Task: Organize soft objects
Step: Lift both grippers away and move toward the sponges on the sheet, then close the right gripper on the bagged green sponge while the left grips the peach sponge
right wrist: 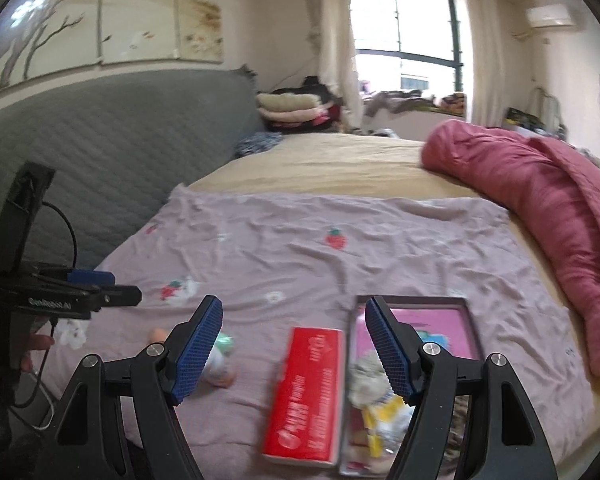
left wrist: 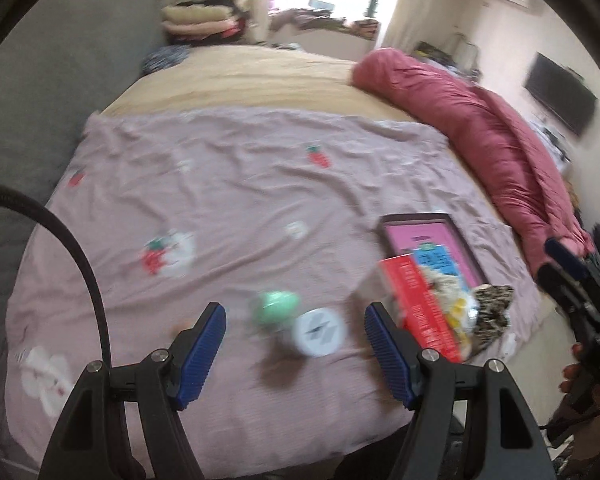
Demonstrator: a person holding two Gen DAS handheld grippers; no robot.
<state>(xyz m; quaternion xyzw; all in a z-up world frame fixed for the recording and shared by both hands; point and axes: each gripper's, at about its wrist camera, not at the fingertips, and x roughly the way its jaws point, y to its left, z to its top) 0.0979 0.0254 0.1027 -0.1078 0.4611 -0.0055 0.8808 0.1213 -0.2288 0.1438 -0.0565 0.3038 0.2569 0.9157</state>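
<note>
Left gripper (left wrist: 294, 356) jaws wide, empty | green-capped doll (left wrist: 276, 306) lay straight ahead between them on the bed (left wrist: 240, 184) | right gripper (right wrist: 294, 352) jaws wide, empty, over red box (right wrist: 306, 392), farther off.

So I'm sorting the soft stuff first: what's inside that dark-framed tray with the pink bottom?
In the tray: a grey fuzzy soft item and yellow-and-white packets. A red box lies beside it. Blur and the right gripper hide the rest.

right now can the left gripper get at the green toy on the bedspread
Probably yes: the left gripper is open and empty, the green toy lies just ahead between its fingers, and nothing covers it.
</note>
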